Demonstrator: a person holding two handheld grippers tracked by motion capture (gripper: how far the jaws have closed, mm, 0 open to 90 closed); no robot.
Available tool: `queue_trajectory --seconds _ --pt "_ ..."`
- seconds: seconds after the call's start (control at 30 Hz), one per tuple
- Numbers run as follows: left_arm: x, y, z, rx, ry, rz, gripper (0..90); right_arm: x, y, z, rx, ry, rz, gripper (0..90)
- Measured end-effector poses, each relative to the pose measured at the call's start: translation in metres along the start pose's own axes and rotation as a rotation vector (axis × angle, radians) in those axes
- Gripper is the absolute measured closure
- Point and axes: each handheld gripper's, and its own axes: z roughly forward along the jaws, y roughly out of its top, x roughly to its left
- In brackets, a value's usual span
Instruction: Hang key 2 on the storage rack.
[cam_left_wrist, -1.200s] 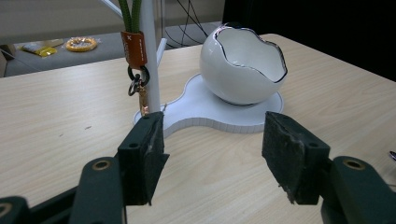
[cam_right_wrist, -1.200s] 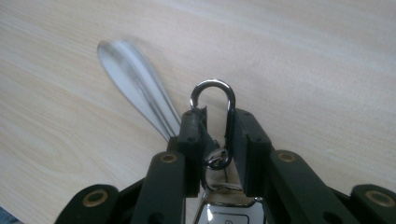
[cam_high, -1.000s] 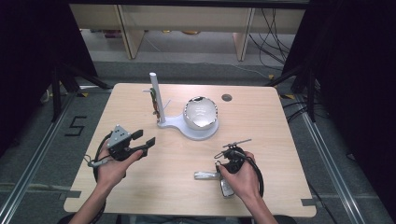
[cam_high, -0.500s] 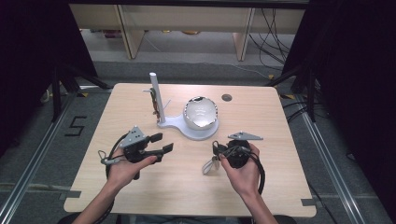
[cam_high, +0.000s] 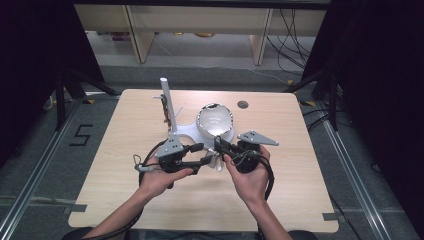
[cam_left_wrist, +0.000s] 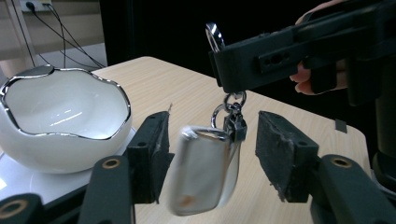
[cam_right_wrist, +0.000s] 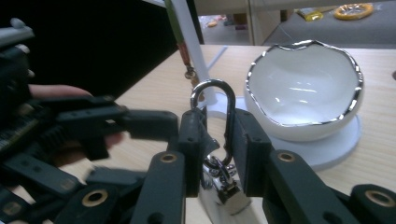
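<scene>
Silver carabiner (cam_right_wrist: 215, 116) is clamped by right gripper (cam_right_wrist: 218, 140); key fob (cam_left_wrist: 203, 172) hangs between left gripper's (cam_left_wrist: 212, 156) parted jaws, best pinched mid-body.

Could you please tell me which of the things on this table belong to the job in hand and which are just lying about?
In use:
- key fob, hanging by its rings
- carabiner, clamped in the right gripper
- left gripper, jaws open around the fob

Lying about:
- white egg-shaped bowl
- white upright post on the bowl's base
</scene>
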Motion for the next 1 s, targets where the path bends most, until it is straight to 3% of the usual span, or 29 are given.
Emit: queue_trajectory --seconds 0.27,0.47,0.73,1.0 --pt "0.001 -0.004 0.007 -0.030 0.009 0.005 50.4 0.003 0.001 0.002 -0.029 0.028 0.021 75.1" --pt "-0.002 -0.004 0.011 -0.055 -0.023 -0.007 53.3 0.004 0.001 0.002 -0.037 0.022 0.007 75.1" --pt "-0.004 -0.002 0.014 -0.079 -0.047 -0.021 55.0 0.008 0.001 0.004 -0.034 0.035 0.030 75.1" --pt "-0.004 -0.003 0.017 -0.097 -0.056 -0.041 66.2 0.008 0.000 0.004 -0.035 0.031 0.016 75.1"
